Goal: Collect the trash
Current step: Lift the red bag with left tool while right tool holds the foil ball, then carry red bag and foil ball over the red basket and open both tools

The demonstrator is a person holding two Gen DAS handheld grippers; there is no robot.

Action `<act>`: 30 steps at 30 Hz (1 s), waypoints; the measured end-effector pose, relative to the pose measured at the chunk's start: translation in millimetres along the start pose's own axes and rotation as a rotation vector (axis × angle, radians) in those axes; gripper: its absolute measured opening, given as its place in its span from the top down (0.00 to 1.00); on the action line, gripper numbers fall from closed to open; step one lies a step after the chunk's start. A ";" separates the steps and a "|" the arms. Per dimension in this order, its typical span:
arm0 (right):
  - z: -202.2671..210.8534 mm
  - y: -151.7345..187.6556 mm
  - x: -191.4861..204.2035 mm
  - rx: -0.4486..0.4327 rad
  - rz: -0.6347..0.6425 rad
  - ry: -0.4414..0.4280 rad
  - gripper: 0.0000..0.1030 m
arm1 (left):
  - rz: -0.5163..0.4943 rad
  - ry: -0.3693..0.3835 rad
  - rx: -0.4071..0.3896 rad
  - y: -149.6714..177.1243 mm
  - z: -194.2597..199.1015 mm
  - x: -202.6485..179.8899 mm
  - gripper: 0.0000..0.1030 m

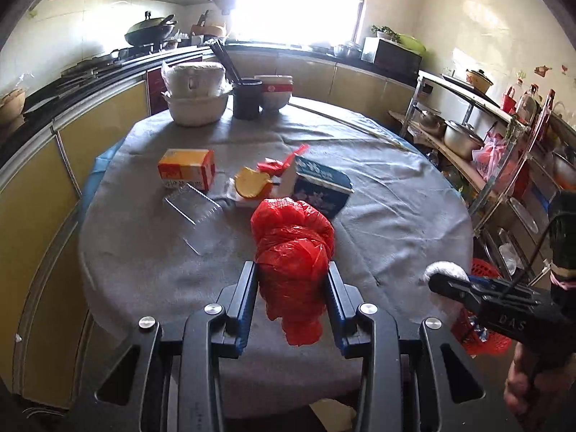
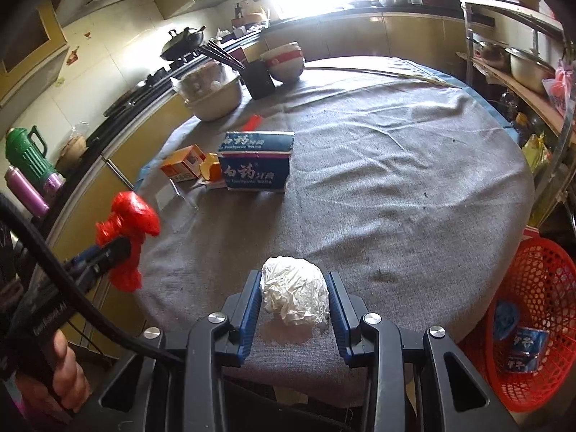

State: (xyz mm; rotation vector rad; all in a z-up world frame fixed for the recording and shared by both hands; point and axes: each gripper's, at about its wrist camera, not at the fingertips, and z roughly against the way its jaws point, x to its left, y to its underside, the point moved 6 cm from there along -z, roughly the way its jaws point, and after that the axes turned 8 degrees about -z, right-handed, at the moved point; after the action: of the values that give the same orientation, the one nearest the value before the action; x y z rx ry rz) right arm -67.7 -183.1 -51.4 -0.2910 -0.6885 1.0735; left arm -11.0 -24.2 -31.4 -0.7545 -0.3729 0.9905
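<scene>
Crumpled red plastic bag [image 1: 293, 259]: thin, glossy film wadded into a tall lump, loose tail hanging below the pads. It sits at 6 o'clock in the left wrist view, over the near edge of the round table under grey cloth [image 1: 378, 187]. Crumpled white paper ball [image 2: 295, 293]: matte, creased, fist-shaped wad at 6 o'clock in the right wrist view, above the same near edge.

Red mesh plastic basket [image 2: 532, 288] stands off the table at 4 o'clock in the right view; it holds blue packaging, print too small to read.

Further out, toward 12 o'clock: dark blue toothpaste carton [image 2: 256, 163], orange and white cardboard box [image 1: 187, 172], clear plastic clamshell tray [image 1: 192, 203] hard to outline against the cloth, and a yellow-orange scrap [image 1: 252, 181] of unclear kind.

Hidden: both handles are cut by the lower frame edge. The window glare washes out the far counter.

Left gripper [image 1: 292, 279]: jaws partly apart, both blue pads pressed on the red bag, which is clamped.
Right gripper [image 2: 294, 289]: jaws partly apart, pads pressed on both sides of the paper ball, clamped.
</scene>
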 end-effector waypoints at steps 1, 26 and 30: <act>1.8 -0.4 -0.4 -0.005 0.005 -0.007 0.62 | -0.001 0.000 0.005 1.4 0.5 -3.8 0.63; 63.1 -15.6 -154.0 -0.160 -0.230 -0.073 0.62 | -0.340 0.202 0.089 -19.5 -19.8 -197.2 0.63; 83.1 -10.7 -200.7 -0.202 -0.300 -0.021 0.62 | -0.414 0.247 0.102 -21.1 -31.8 -236.4 0.63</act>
State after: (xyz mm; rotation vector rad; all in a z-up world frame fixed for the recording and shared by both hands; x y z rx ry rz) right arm -173.1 -373.2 -57.6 -0.3386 -0.8324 0.7238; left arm -100.6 -246.2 -27.1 -0.6638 -0.2478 0.5158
